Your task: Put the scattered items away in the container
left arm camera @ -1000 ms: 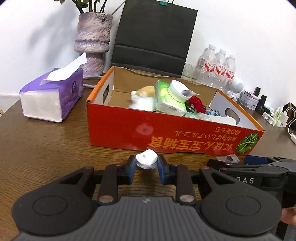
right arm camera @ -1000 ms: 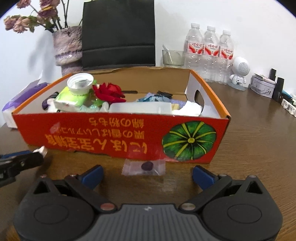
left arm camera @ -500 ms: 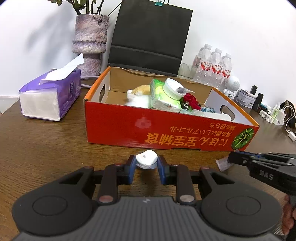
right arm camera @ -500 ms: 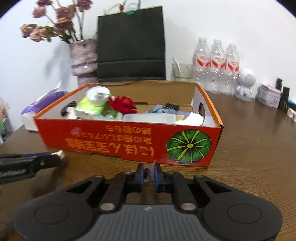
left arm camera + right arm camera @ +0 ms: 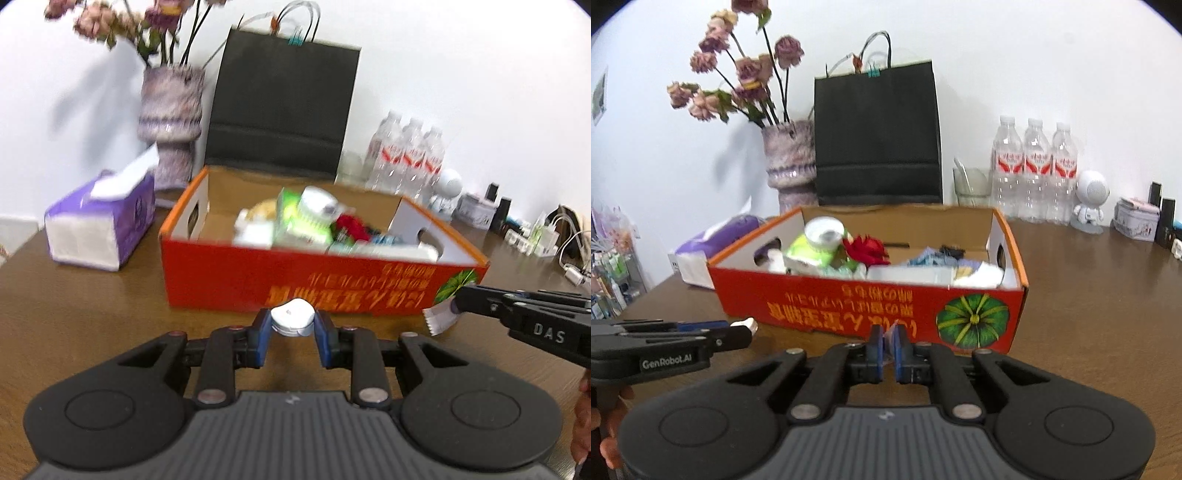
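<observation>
Right up front, the left gripper (image 5: pixel 292 334) has its blue pads clamped on a small white rounded case (image 5: pixel 292 318), held up off the wooden table (image 5: pixel 74 317) just short of the red cardboard box (image 5: pixel 295 273). Over on the other side, the right gripper (image 5: pixel 888 349) is squeezed nearly flat on a thin clear plastic packet (image 5: pixel 439 319); from the left camera you can see the crinkled packet sticking out of its tip, also clear of the table and close to the box's front corner with the green pumpkin print (image 5: pixel 973 319).

Past both grippers, the box sits open on top and pretty full already: a green packet with a white cup (image 5: pixel 824 232) on it, a red fabric rose (image 5: pixel 867 250), some blue and white bits toward the right end.

Behind the box to the left is a purple tissue pack (image 5: pixel 99 225). Further back against the white wall stand a purple vase with dried flowers (image 5: pixel 790 162), a black paper bag (image 5: pixel 877 136), three water bottles (image 5: pixel 1034 170), and a little white robot figure (image 5: pixel 1089 201).
</observation>
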